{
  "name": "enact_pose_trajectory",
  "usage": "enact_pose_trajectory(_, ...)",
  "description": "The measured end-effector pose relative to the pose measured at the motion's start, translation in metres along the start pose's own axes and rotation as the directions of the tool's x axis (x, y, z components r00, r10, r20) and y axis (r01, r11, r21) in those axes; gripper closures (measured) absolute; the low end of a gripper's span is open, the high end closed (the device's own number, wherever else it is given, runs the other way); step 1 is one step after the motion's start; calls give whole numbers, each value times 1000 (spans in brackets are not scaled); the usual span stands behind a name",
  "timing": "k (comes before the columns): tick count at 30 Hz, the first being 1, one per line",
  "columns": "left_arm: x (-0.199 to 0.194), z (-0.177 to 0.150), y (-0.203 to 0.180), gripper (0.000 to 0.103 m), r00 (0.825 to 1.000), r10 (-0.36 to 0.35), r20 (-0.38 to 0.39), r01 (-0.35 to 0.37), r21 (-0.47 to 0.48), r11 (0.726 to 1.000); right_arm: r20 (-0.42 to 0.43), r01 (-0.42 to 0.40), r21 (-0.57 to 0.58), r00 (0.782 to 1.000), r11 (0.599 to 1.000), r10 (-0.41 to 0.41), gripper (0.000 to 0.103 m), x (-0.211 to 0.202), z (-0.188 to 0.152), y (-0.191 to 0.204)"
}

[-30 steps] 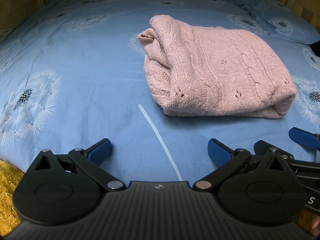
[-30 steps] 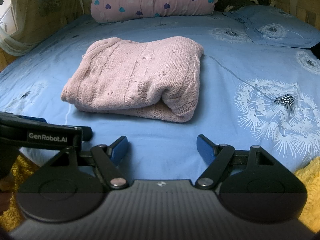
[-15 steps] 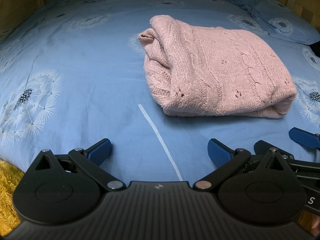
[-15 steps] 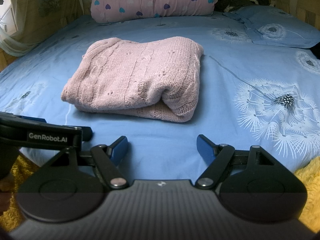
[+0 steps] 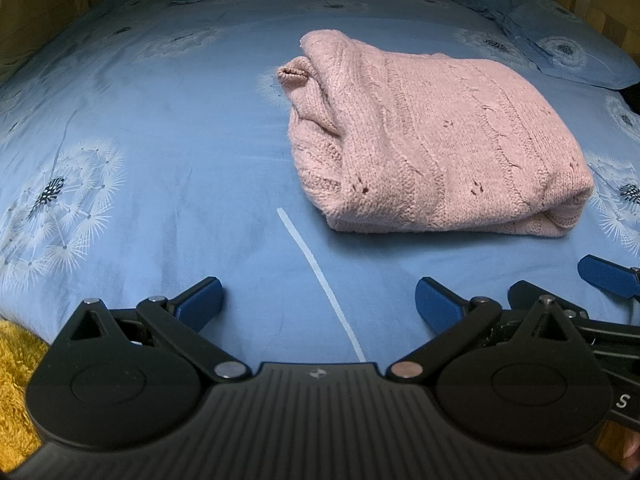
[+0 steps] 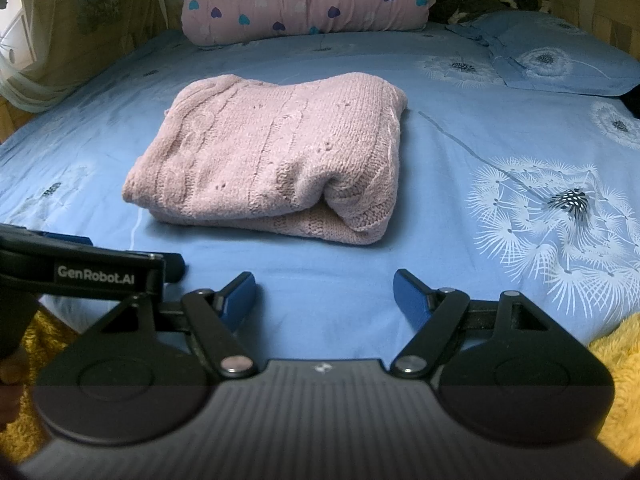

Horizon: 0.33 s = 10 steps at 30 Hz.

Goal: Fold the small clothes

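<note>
A pink knitted sweater [image 5: 432,136] lies folded in a thick rectangle on the blue bed sheet [image 5: 160,128]; it also shows in the right wrist view [image 6: 276,160]. My left gripper [image 5: 318,300] is open and empty, low over the sheet, in front and to the left of the sweater. My right gripper [image 6: 324,294] is open and empty, in front of the sweater's near edge. The right gripper's blue fingertips [image 5: 604,276] show at the right edge of the left view. The left gripper's body [image 6: 80,268] shows at the left of the right view.
A pink heart-print pillow [image 6: 308,0] lies at the head of the bed. A blue dandelion-print pillow [image 6: 560,64] lies at the far right. A yellow fuzzy blanket [image 5: 16,364] hangs at the bed's near edge. A white line [image 5: 320,284] crosses the sheet.
</note>
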<state>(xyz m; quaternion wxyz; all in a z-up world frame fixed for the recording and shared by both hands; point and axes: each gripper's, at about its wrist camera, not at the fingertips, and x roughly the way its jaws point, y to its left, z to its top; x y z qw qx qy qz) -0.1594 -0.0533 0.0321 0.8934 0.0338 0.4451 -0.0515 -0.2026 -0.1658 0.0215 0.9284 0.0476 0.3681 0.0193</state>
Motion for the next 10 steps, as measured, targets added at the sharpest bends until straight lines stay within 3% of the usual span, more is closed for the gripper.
enact_pose_trajectory(10,0,0,-1,0,1000,4,-4,-4,-1,1000,0,0,0,1000,1000,0,26,0,0,0)
